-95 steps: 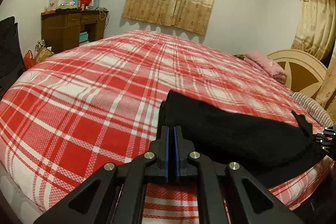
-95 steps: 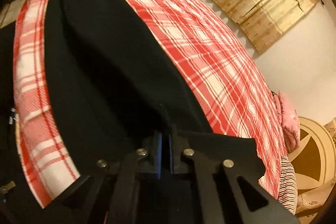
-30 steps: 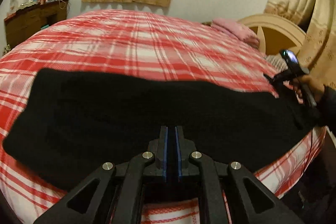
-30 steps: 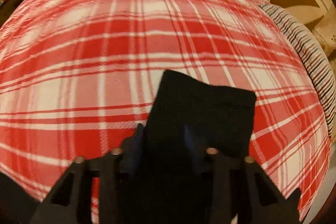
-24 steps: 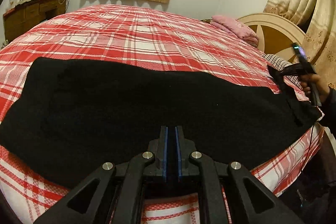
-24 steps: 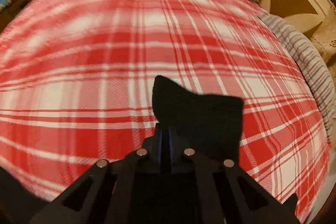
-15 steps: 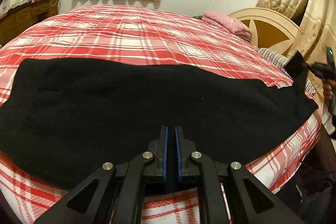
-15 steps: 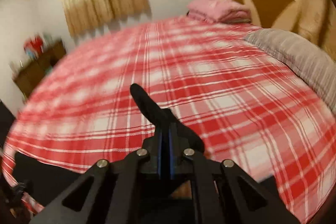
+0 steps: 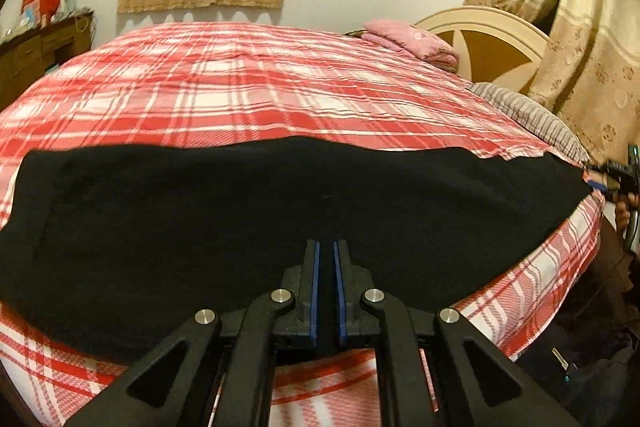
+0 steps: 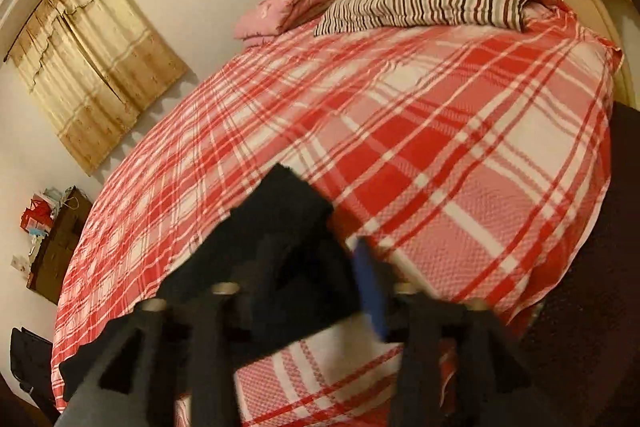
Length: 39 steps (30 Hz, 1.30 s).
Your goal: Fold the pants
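One pair of black knit pants (image 9: pixel 280 211) lies spread across the red plaid bed cover (image 9: pixel 260 95). The left gripper (image 9: pixel 326 291) pinches the near edge, jaws together on the cloth. The right gripper (image 10: pixel 316 275) has jaws wide apart around the cloth end. Two pillows lie at the headboard.

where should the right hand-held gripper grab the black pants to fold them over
Probably the end corner at the headboard side of the black pants, where the right hand-held gripper now sits with its jaws apart. The pants lie flat along the near edge of the plaid bed, so come in low from that edge and pinch the corner; the left hand-held gripper is closed on the near hem.
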### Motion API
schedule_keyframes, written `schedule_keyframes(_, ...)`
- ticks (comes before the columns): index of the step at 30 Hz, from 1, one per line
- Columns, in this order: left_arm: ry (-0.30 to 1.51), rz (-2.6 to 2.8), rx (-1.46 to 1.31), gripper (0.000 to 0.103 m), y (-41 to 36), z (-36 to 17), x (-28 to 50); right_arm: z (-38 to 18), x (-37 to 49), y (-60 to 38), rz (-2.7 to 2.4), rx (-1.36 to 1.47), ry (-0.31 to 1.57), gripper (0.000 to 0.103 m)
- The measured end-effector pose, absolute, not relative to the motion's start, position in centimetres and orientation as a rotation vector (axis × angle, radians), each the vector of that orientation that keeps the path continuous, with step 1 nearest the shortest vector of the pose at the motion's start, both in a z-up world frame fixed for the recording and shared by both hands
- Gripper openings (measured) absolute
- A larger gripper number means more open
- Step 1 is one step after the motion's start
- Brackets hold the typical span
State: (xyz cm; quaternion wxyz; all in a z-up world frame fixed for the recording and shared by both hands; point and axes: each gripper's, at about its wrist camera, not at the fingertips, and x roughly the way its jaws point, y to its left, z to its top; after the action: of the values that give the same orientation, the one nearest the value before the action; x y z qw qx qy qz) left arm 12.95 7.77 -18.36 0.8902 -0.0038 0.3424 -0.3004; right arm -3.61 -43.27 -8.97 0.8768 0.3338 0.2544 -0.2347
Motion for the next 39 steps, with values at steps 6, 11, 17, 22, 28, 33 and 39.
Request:
schedule_keyframes(6, 0.698, -0.728, 0.045, 0.007, 3.9, -17.9, 11.5, -8.8, -1.7, -44.0, -0.538, 0.654, 0.575, 0.057)
schedule_keyframes(11, 0.684, -0.842, 0.126, 0.007, -1.6, -17.7, 10.5, -9.6, -1.2, -44.9, -0.519, 0.659, 0.590, 0.012)
schedule_keyframes(17, 0.728, -0.886, 0.155, 0.007, -4.5, -19.1, 11.3, -5.8, -2.5, -42.3, -0.491, 0.542, 0.496, 0.009)
schedule_keyframes(22, 0.774, -0.884, 0.102, 0.007, -3.2, -20.2, 11.8, -5.4, -4.1, -41.5, -0.514, 0.507, 0.473, 0.009)
schedule_keyframes(28, 0.770, -0.879, 0.122, 0.007, -2.8, -19.8, 11.0, -10.4, -4.9, -43.7, -0.611, 0.561, 0.570, 0.027)
schedule_keyframes(33, 0.768, -0.872, 0.105, 0.007, -3.1, -19.9, 11.3, -7.8, -6.6, -42.8, -0.702, 0.518, 0.484, 0.038)
schedule_keyframes(39, 0.772, -0.854, 0.083, 0.007, -3.4, -20.3, 11.3, -5.7, -1.3, -37.0, -0.495, 0.331, 0.494, 0.047)
